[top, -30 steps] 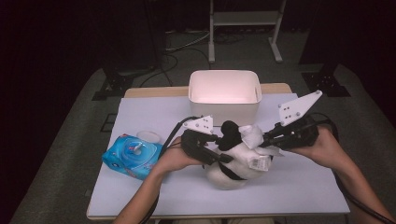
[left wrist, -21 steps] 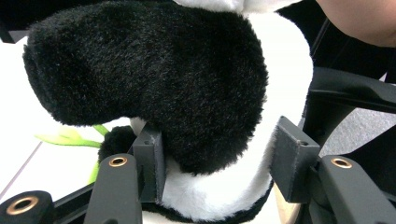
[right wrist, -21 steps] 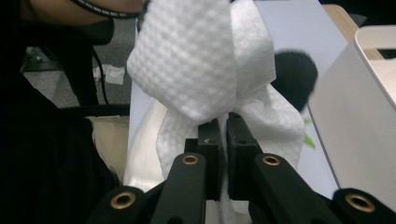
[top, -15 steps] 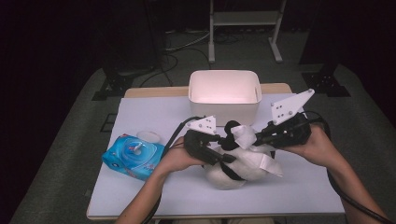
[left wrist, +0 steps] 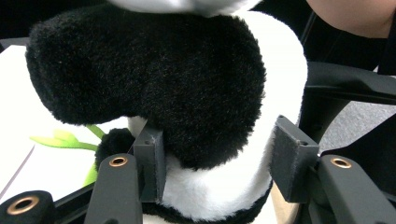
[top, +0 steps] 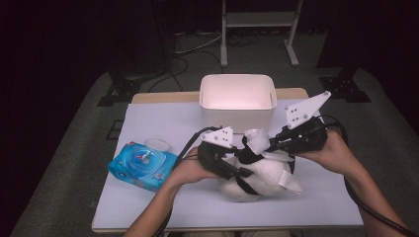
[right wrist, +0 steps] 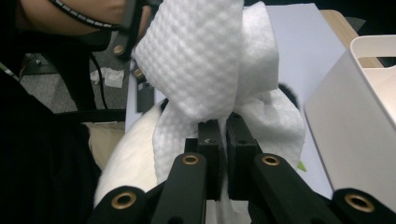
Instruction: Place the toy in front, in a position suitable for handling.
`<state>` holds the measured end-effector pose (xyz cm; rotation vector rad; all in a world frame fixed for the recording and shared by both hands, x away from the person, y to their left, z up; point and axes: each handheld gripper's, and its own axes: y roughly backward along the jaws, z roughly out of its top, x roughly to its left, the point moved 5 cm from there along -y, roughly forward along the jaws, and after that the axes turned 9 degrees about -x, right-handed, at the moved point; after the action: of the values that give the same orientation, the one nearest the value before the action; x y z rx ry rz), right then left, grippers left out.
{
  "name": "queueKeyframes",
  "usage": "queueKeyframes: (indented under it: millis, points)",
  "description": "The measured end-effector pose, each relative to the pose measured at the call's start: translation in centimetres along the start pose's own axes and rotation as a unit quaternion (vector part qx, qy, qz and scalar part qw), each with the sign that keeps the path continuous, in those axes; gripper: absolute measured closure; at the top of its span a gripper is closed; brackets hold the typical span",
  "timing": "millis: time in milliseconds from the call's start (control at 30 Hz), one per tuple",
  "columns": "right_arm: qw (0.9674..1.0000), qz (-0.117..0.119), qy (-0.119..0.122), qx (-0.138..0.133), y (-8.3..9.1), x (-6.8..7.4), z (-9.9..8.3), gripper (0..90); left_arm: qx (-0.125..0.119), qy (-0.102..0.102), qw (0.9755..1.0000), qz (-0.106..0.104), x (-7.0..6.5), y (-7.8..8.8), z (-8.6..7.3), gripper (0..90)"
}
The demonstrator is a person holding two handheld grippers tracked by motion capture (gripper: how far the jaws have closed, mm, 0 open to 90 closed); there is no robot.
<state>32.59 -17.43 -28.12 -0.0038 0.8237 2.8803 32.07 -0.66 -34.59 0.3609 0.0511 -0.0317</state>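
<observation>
The step in hand looks like wiping the plush panda [top: 257, 177] with a wet wipe [right wrist: 205, 65]. The panda lies on the desk [top: 163, 207], in front of the white bin [top: 237, 98], with the blue wipe pack [top: 143, 165] to its left.

The left gripper [left wrist: 217, 154] holds the toy steady: its 2 fingers [left wrist: 152, 158] are clamped on a black limb and the white body under it. The right gripper [right wrist: 223, 140] has its fingers pressed together on the wipe, which bunches up above the panda's white fur.

I judge the next move needs the wipe rubbed over the fur while the left grip stays firm.
</observation>
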Motion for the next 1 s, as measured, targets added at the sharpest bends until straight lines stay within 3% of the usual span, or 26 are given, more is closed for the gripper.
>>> queueKeyframes:
  millis: [200,633,1000]
  points:
    - [0.9999,-0.008,-0.007,-0.004,-0.5,-1.1,0.3,85.8,-0.002,0.006,1.0000,-0.005,-0.1,-0.1,-0.1,45.5]
    - [0.9999,0.008,-0.003,0.007,0.7,1.1,-0.7,85.9,-0.008,0.019,0.9996,0.020,0.7,1.2,0.0,45.6]
    - [0.9997,0.007,-0.008,0.022,0.6,0.8,-0.7,82.9,-0.007,0.019,0.9997,0.011,0.6,0.8,0.0,45.5]
